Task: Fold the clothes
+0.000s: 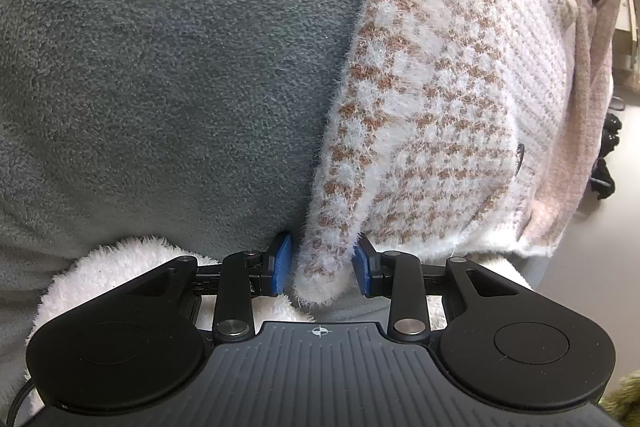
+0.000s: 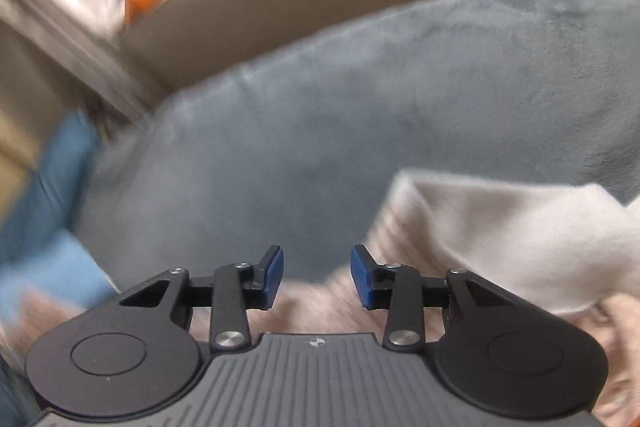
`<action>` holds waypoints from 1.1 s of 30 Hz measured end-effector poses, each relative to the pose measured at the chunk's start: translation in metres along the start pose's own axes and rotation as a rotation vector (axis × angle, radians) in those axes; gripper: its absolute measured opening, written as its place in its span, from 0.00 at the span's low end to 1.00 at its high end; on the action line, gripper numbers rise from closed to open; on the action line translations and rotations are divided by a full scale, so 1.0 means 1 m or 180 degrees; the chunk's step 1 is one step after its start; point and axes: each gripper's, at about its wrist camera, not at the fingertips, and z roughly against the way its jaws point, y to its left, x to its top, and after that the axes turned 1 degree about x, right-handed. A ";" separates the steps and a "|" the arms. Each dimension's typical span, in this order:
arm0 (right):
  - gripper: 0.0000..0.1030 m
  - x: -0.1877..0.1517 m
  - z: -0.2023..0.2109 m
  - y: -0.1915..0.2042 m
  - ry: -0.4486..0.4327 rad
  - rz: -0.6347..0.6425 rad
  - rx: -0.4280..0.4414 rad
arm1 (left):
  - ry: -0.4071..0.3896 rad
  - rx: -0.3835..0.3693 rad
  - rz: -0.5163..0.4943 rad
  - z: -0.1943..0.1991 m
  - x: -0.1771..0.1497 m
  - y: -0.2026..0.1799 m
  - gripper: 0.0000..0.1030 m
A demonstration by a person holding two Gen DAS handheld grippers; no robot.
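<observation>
Fuzzy cardigan: spread on grey blanket, sleeve end pinched by left gripper.
Right gripper: spread, empty, above blanket and blurred pink fabric.

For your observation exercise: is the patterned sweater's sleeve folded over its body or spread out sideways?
Folded over: the sleeve lies across the sweater, its cuff held in the left gripper.
</observation>
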 end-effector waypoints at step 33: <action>0.04 -0.190 0.092 -0.045 0.0404 0.1445 0.0205 | -0.0027 0.0146 0.0103 -0.033 -0.024 -0.018 0.32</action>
